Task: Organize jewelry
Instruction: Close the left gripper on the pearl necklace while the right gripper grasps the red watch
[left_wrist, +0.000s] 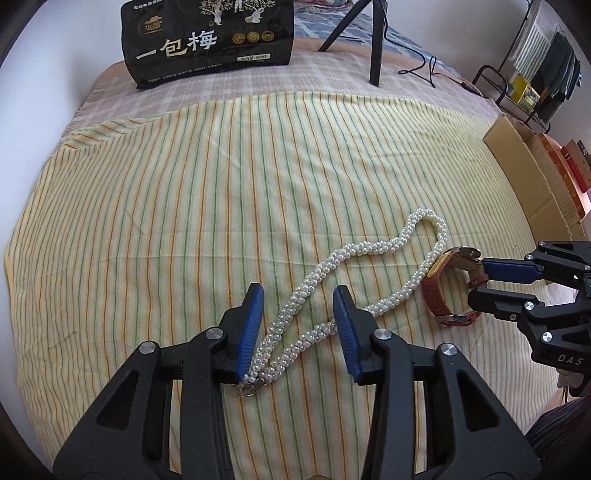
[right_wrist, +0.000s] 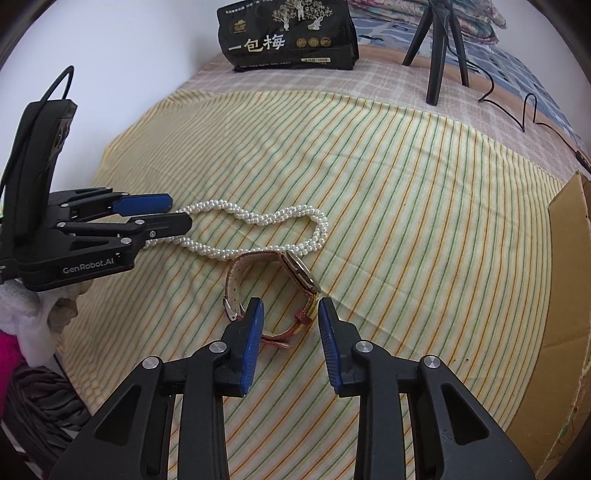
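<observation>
A twisted white pearl necklace (left_wrist: 373, 254) lies in a loop on the yellow striped cloth (left_wrist: 184, 192); it also shows in the right wrist view (right_wrist: 258, 218). A wristwatch with a brown leather strap (right_wrist: 273, 280) lies against the necklace's right end, also seen in the left wrist view (left_wrist: 448, 286). My left gripper (left_wrist: 298, 295) is open, its jaws on either side of the necklace's clasp end. My right gripper (right_wrist: 290, 308) is open, its jaws around the watch strap's near part.
A black snack bag (left_wrist: 208, 37) stands at the far edge of the bed. A black tripod (left_wrist: 369, 33) and a cable (left_wrist: 428, 66) are behind. A cardboard box (left_wrist: 532, 177) lies at the right edge. A rack (left_wrist: 532, 85) stands far right.
</observation>
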